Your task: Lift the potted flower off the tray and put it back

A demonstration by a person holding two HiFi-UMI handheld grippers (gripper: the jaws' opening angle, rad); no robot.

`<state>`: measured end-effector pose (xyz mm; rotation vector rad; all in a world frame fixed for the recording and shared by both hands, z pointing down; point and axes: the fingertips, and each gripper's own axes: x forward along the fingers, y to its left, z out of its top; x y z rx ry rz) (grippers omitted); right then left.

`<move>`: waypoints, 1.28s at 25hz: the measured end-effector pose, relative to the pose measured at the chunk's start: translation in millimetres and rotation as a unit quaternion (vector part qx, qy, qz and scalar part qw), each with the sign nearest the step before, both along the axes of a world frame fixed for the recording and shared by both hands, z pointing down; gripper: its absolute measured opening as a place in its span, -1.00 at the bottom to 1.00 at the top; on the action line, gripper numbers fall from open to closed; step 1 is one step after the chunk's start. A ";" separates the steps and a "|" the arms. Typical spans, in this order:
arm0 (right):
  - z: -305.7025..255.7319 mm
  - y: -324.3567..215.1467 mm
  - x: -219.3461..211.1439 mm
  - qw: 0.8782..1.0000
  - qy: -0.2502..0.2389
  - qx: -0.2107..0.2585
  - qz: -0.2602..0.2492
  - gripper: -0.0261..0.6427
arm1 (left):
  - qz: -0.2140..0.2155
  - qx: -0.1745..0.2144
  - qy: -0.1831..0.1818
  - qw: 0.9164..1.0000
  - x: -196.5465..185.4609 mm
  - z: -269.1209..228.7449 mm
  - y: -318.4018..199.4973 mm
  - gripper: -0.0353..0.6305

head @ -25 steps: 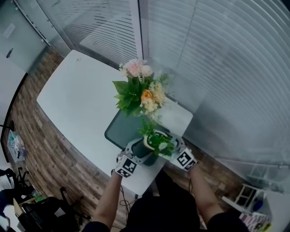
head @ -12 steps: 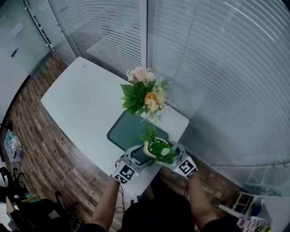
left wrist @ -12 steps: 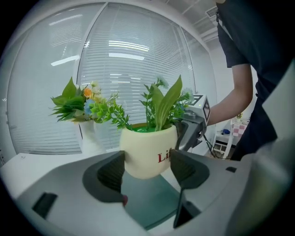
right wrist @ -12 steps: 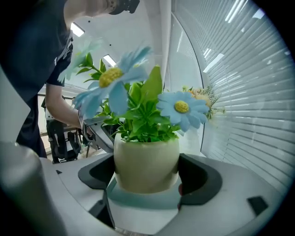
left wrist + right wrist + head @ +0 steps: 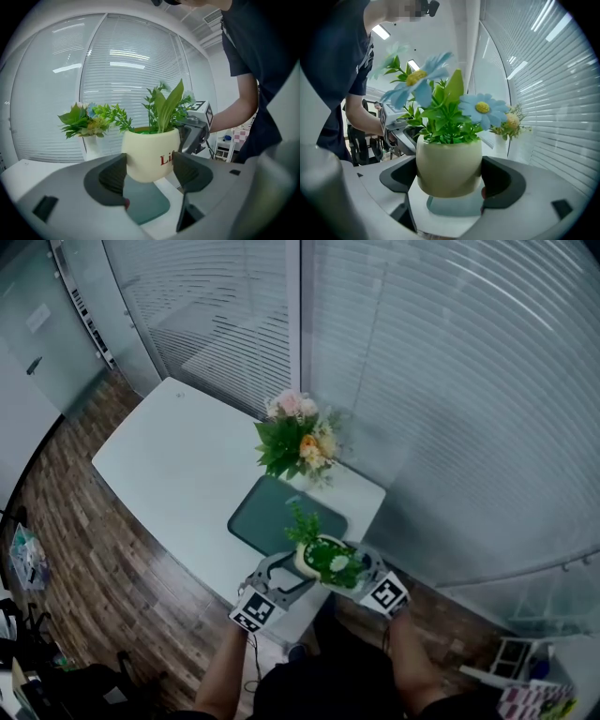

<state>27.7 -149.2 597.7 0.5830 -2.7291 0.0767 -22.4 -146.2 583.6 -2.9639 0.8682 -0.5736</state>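
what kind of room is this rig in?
Probably an office or meeting room: glass walls with horizontal blinds, a white table and a wood-look floor.

White worktop (image 5: 178, 456) with rounded corners, slanting from upper left of centre down toward lower right in the head view. Standing on a brown wood-plank floor (image 5: 103, 559), right end close against a glass wall with blinds. Left and middle stretch plain white. Toward the right end, flat on the surface: a dark green tray (image 5: 267, 517) with rounded corners. Just beyond the tray, toward the top of the frame and near the far edge: an upright vase of flowers (image 5: 298, 439), green leaves with pink and orange blooms.
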 end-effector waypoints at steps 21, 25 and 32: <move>-43.5 95.3 2.5 0.999 -0.031 0.005 0.030 0.27 | 0.029 0.039 0.034 0.998 -3.4 -55.1 93.9 -0.01; -52.1 125.0 -2.2 0.999 -0.040 0.016 0.030 0.27 | 0.030 0.034 0.037 0.998 -6.4 -63.5 123.5 -0.01; -65.9 183.5 -4.7 0.999 -0.038 0.018 0.034 0.27 | 0.037 0.046 0.045 0.997 -10.9 -75.5 180.3 -0.01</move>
